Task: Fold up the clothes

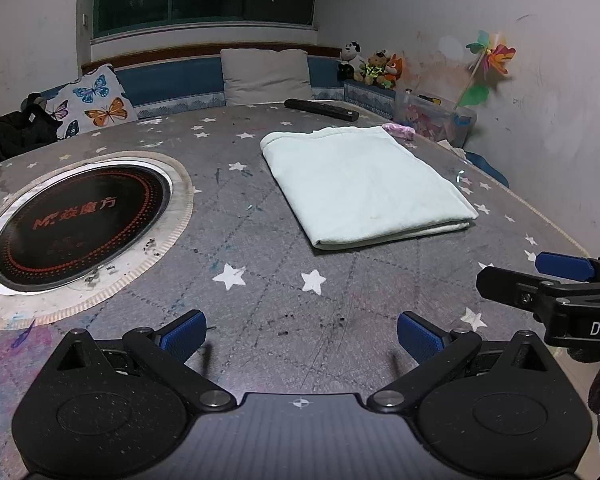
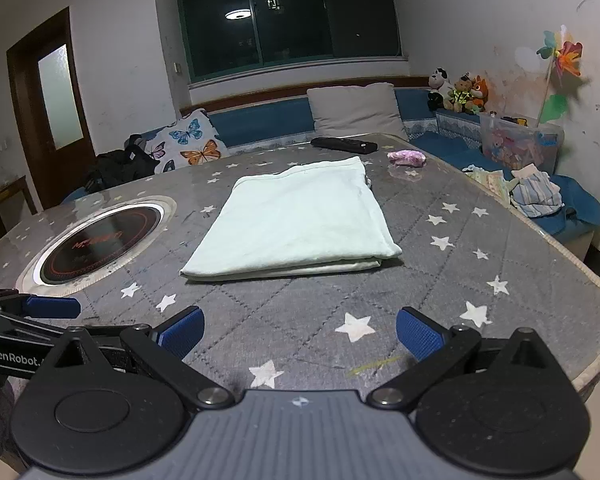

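Both grippers hover with jaws spread wide and empty: left gripper point(image 1: 301, 332), right gripper point(image 2: 300, 330). Beyond them a pale folded cloth point(image 2: 296, 220) lies flat on the star-patterned counter point(image 2: 440, 280) (just right of a round black hotplate point(image 2: 96, 244)).

both views sit low over the near edge of the table point(image 1: 284, 304), facing the window point(image 2: 288, 20) at 12 o'clock; the left wrist camera stands at 9 o'clock of the right one, and both share the folded cloth point(image 1: 364, 184) and round cooktop point(image 2: 96, 244)
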Available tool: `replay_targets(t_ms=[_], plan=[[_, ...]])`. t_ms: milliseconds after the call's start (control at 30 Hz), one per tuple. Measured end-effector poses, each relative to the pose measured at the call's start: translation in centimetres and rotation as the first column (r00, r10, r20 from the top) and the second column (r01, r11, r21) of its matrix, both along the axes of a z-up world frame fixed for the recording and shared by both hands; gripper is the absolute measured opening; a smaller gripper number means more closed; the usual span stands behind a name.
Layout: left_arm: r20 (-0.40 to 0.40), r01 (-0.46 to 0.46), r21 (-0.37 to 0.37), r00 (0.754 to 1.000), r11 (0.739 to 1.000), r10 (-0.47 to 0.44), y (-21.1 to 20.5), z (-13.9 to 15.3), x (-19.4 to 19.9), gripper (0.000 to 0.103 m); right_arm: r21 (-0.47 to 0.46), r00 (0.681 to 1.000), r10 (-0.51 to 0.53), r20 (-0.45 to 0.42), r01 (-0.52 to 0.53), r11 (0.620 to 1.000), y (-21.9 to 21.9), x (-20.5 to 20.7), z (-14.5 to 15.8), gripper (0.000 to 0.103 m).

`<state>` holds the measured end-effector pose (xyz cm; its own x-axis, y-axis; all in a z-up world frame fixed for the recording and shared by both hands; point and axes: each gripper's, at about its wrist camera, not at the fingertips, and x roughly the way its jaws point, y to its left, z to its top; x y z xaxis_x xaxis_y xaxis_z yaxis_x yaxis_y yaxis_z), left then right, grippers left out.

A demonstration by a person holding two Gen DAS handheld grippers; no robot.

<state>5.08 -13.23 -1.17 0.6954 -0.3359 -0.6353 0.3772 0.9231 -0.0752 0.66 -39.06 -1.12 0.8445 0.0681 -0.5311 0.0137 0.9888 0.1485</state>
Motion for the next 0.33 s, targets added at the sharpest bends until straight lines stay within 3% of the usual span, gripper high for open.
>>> replay_targets(t_ms=[333], plan=[[-0.001, 0.012, -0.008, 1.000, 1.000, -0.012, -0.46, 0.15, 0.52, 0.103, 0.000, 1.000, 0.001, -0.005, -0.001, 1.000, -0.08, 0.56, -0.09, 0.103]])
